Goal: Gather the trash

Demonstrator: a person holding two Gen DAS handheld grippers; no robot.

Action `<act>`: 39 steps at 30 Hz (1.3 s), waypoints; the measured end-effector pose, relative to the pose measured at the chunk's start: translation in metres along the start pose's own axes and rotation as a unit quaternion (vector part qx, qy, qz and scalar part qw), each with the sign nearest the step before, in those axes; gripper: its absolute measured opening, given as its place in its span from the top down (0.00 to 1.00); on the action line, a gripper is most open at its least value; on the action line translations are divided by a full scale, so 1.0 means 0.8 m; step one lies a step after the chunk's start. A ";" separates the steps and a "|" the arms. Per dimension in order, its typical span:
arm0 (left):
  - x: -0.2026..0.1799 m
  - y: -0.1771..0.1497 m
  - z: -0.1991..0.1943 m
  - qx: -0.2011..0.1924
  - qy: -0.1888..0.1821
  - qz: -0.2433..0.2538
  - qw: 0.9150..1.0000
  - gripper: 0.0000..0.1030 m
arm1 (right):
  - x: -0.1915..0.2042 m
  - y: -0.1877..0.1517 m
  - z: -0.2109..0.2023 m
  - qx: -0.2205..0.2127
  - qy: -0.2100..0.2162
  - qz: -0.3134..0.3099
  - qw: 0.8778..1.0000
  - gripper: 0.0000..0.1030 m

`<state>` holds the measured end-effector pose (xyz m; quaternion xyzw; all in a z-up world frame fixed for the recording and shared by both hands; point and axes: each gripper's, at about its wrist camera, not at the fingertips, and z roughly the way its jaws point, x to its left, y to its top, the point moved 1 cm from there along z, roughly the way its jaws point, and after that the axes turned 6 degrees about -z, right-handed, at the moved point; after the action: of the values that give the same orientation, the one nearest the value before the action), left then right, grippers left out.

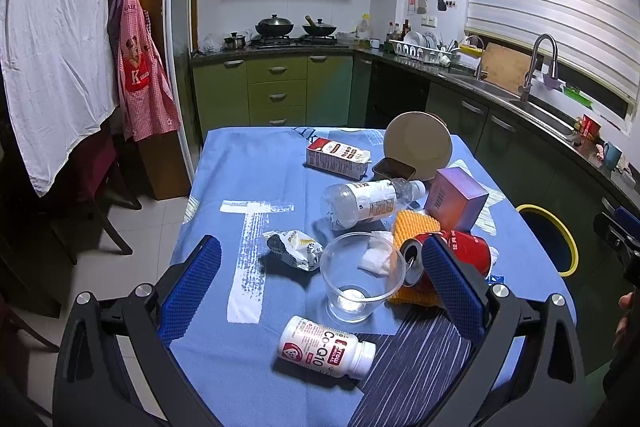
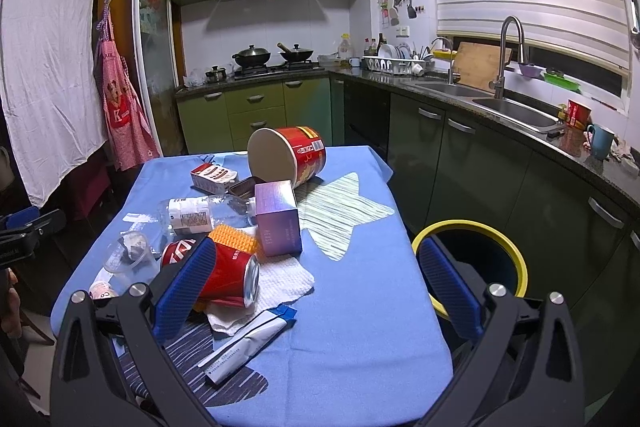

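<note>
Both tools hang empty above the table: the left gripper [image 1: 320,267] is spread wide with the clear plastic cup [image 1: 360,277] and the Co-Q10 pill bottle [image 1: 326,347] lying between and just below its fingers, and the right gripper [image 2: 316,283] is spread just as wide, its left finger close against the tipped red soda can [image 2: 224,275]. Judging by the litter, collection has barely begun; a crumpled wrapper [image 1: 294,249], water bottle [image 1: 368,201], milk carton [image 1: 338,159], purple box [image 2: 278,219], red noodle tub [image 2: 288,155], paper towel [image 2: 280,283] and squeezed tube [image 2: 244,347] all lie on the blue tablecloth [image 2: 360,287]. Beyond the table edge, behind the right gripper's right finger, stands the yellow-rimmed bin [image 2: 516,259], mouth open. Bare cloth ahead of the right gripper gives it room to swing toward the bin, while the left gripper's side is crowded
</note>
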<state>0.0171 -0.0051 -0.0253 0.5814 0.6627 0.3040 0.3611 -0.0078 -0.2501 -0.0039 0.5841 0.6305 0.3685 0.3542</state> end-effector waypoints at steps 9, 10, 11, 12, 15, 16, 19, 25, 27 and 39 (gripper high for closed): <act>-0.003 0.001 0.006 0.009 -0.001 0.003 1.000 0.04 | 0.001 0.000 0.000 0.001 -0.001 0.000 1.000 0.06; -0.003 0.000 0.006 0.009 -0.001 0.003 1.000 0.04 | 0.000 0.000 0.001 0.001 -0.001 0.000 1.000 0.06; -0.003 0.000 0.006 0.009 -0.001 0.003 1.000 0.04 | 0.000 -0.001 0.002 0.002 0.000 0.001 1.000 0.06; -0.003 0.000 0.006 0.009 -0.001 0.004 1.000 0.04 | 0.000 -0.001 0.002 0.002 0.000 0.000 1.000 0.06; -0.003 0.000 0.007 0.009 -0.001 0.003 1.000 0.04 | 0.001 -0.003 0.004 0.002 0.000 0.000 1.000 0.06; -0.004 0.000 0.007 0.010 -0.001 0.003 1.000 0.04 | 0.001 -0.002 0.004 0.002 0.000 0.000 1.000 0.06; -0.003 0.000 0.007 0.010 -0.001 0.004 1.000 0.04 | 0.001 -0.002 0.004 0.002 -0.001 -0.001 1.000 0.06; -0.003 -0.001 0.007 0.010 0.000 0.004 1.000 0.04 | 0.002 -0.007 0.009 0.005 -0.002 -0.001 1.000 0.06; -0.003 0.000 0.007 0.009 -0.001 0.003 1.000 0.04 | 0.002 -0.007 0.010 0.006 -0.002 -0.001 1.000 0.06; -0.003 0.000 0.007 0.010 -0.001 0.003 1.000 0.04 | 0.002 -0.007 0.011 0.008 -0.004 -0.002 1.000 0.06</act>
<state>0.0218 -0.0073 -0.0277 0.5873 0.6634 0.2983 0.3551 -0.0026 -0.2481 -0.0131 0.5874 0.6328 0.3606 0.3529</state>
